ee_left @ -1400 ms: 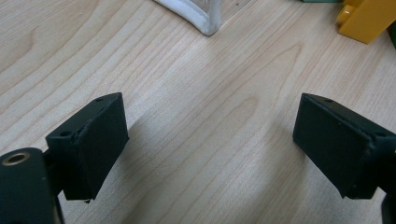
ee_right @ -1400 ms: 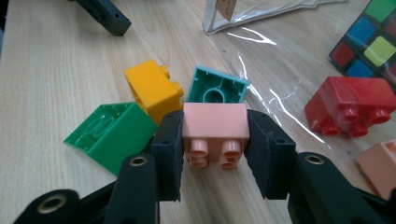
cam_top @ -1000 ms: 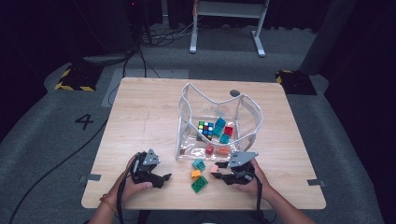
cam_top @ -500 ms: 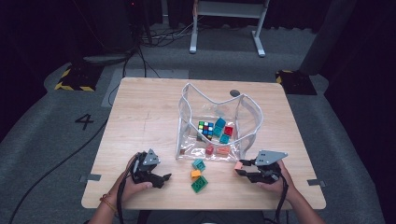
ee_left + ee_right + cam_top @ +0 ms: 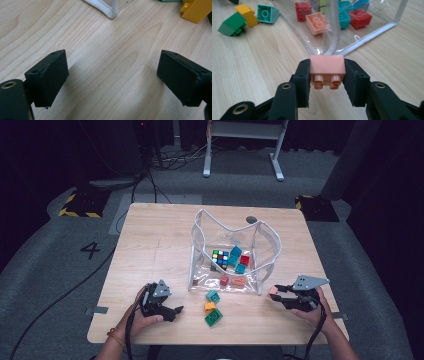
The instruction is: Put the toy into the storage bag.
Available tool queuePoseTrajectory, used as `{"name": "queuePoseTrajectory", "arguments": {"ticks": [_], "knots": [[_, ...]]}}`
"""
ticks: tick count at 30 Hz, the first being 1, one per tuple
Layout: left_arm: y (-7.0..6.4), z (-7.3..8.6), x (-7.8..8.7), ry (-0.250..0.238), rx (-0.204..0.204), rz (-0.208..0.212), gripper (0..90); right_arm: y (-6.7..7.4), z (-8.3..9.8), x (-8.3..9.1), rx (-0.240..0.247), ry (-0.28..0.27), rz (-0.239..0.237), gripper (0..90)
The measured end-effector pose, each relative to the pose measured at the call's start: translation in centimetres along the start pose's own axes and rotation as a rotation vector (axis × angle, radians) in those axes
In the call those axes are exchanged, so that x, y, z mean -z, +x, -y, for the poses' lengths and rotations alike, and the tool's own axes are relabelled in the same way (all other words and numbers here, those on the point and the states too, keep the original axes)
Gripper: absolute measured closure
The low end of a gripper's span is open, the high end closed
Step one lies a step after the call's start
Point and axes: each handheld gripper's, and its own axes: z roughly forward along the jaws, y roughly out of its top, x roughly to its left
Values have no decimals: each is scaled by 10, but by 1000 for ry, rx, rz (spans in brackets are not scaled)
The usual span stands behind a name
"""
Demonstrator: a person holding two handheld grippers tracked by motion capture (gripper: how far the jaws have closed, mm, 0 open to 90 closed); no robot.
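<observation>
Item: right gripper [image 5: 327,75], jaws clamping a pink brick [image 5: 327,68] by two opposite sides, studs pointing back at the camera. In the high view the brick is sitting at about 4 o'clock of the clear bag [image 5: 270,245], just outside its near right corner.

Item: left gripper [image 5: 172,311], jaws standing wide with nothing between them, resting at 7 o'clock of the bag.

Handling note, by judgement: the brick is probably heading for the bag's open top; lifting over the white-edged rim before releasing, and keeping the squeeze even, is looking like the sound way, since the soft wall may fold if knocked.

Loose stock: teal brick [image 5: 213,295], yellow brick [image 5: 209,306] and green brick [image 5: 214,317], lying at 6 o'clock of the bag.

Surface: pale wooden table [image 5: 150,245]. Room: dark, grey carpet [image 5: 50,270], metal stand [image 5: 242,130] at 12 o'clock.
</observation>
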Motion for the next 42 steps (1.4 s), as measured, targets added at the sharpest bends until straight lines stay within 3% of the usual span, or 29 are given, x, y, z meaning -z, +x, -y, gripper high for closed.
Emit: {"name": "queuePoseTrajectory", "arguments": {"ticks": [1, 16, 24, 26, 27, 35, 37, 42], "knots": [[0, 0, 0, -1, 0, 1, 103, -7, -5, 4, 16, 2, 28, 592], [0, 0, 0, -1, 4, 2, 102, -48, -46, 22, 22, -33, 150, 592], [0, 0, -1, -2, 2, 5, 101, -75, -80, 49, -25, -132, 223, 592], [0, 0, -1, -2, 3, 4, 101, -78, -85, 52, -19, -143, 233, 593], [0, 0, -1, -3, 2, 4, 101, -82, -97, 59, -8, -152, 250, 592], [0, 0, -1, -2, 2, 5, 101, -92, -129, 66, -1, -194, 283, 592], [0, 0, -1, -2, 2, 5, 101, -95, -135, 64, -22, -206, 277, 592], [0, 0, -1, -3, 2, 6, 101, -96, -146, 59, -6, -200, 271, 592]]}}
